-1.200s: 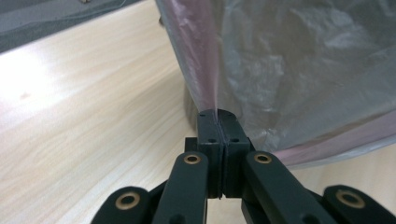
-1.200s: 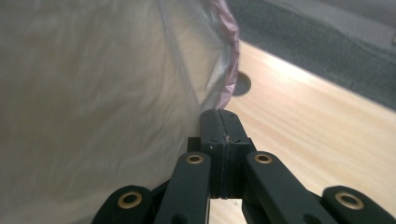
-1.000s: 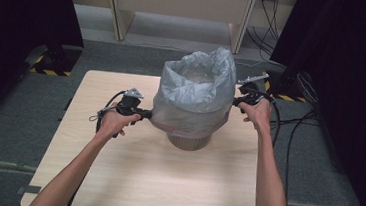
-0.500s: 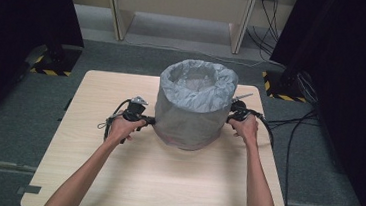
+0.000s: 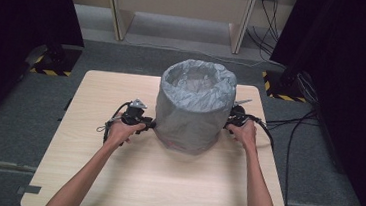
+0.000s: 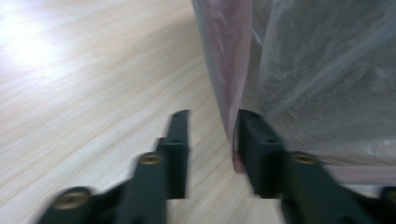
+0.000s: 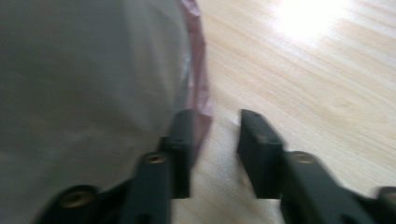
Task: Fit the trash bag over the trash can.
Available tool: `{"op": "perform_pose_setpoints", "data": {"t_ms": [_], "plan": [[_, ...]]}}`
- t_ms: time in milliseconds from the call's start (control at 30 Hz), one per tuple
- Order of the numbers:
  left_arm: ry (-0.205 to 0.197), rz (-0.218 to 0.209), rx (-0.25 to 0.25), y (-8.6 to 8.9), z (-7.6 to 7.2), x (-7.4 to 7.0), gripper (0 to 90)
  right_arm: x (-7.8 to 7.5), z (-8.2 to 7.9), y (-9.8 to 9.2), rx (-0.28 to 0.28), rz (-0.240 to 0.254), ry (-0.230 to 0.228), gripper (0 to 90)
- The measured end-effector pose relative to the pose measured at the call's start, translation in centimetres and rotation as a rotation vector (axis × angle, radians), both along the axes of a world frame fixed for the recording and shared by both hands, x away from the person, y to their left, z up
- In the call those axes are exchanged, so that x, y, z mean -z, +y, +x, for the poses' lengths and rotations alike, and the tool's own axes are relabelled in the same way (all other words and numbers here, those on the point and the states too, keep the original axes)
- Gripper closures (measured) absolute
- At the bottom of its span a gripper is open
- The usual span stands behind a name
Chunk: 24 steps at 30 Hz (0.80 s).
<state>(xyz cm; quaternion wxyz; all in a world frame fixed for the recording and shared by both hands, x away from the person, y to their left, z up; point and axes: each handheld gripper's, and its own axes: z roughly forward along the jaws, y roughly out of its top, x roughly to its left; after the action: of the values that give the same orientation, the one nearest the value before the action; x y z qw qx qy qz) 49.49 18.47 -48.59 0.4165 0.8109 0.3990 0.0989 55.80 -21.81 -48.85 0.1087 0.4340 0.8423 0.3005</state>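
Bag [image 5: 194,109] edge sits beside both grippers' parted jaws, ungripped.

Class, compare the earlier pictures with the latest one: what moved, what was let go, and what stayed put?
The grey bag, puffed up above the bin a second ago, has been pulled down its sides to near the table. Both hands dropped lower. The left gripper and right gripper now stand open beside the bag's hem, seemingly released. The bin stayed in place.
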Motion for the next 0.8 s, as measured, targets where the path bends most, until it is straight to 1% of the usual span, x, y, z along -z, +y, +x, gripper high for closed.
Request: {"op": "perform_pose_setpoints", "data": {"t_ms": [67,100,167,200,267,333,367,467,567,600,667,733,800], "plan": [[-0.007,-0.034,-0.002,0.5,-0.6,-0.6,51.8,-0.4,-0.3,-0.2,0.007,-0.01,0.006,51.2],[-0.014,-0.061,-0.002,0.8,-1.1,-1.1,46.6,-0.6,-0.4,-0.4,0.016,-0.013,-0.004,48.3],[-0.029,-0.088,-0.008,1.3,-1.8,-1.7,39.4,-1.2,-0.7,-0.9,0.034,0.016,-0.014,43.2],[-0.039,-0.094,-0.009,1.6,-2.3,-2.1,37.0,-1.5,-0.8,-1.2,0.044,0.031,-0.015,39.6],[-0.055,-0.1,-0.004,2.1,-2.8,-2.5,32.9,-2.4,-1.1,-1.9,0.067,0.06,-0.035,33.9],[-0.062,-0.108,-0.006,2.7,-3.5,-2.6,30.7,-3.3,-1.4,-2.5,0.069,0.102,-0.042,28.5],[-0.064,-0.106,-0.007,2.9,-3.8,-2.6,30.4,-3.6,-1.5,-2.7,0.068,0.105,-0.04,27.5],[-0.072,-0.062,0.003,3.6,-4.7,-2.1,28.5,-4.8,-2.0,-3.2,0.083,0.081,-0.061,26.0],[-0.075,-0.025,0.008,4.5,-6.1,-1.3,27.5,-5.8,-2.3,-3.6,0.101,0.09,-0.065,23.8],[-0.075,-0.011,0.01,4.7,-6.5,-1.0,27.1,-6.3,-2.5,-3.7,0.106,0.087,-0.074,23.7],[-0.07,0.023,0.007,5.2,-7.2,-0.4,26.2,-7.1,-2.8,-3.9,0.127,0.094,-0.088,23.2],[-0.069,0.068,0.004,5.6,-8.0,0.3,25.2,-7.9,-3.0,-4.0,0.138,0.098,-0.095,22.7],[-0.061,0.092,0.003,6.1,-8.7,1.1,24.0,-8.7,-3.2,-3.9,0.139,0.089,-0.107,21.9]]}}
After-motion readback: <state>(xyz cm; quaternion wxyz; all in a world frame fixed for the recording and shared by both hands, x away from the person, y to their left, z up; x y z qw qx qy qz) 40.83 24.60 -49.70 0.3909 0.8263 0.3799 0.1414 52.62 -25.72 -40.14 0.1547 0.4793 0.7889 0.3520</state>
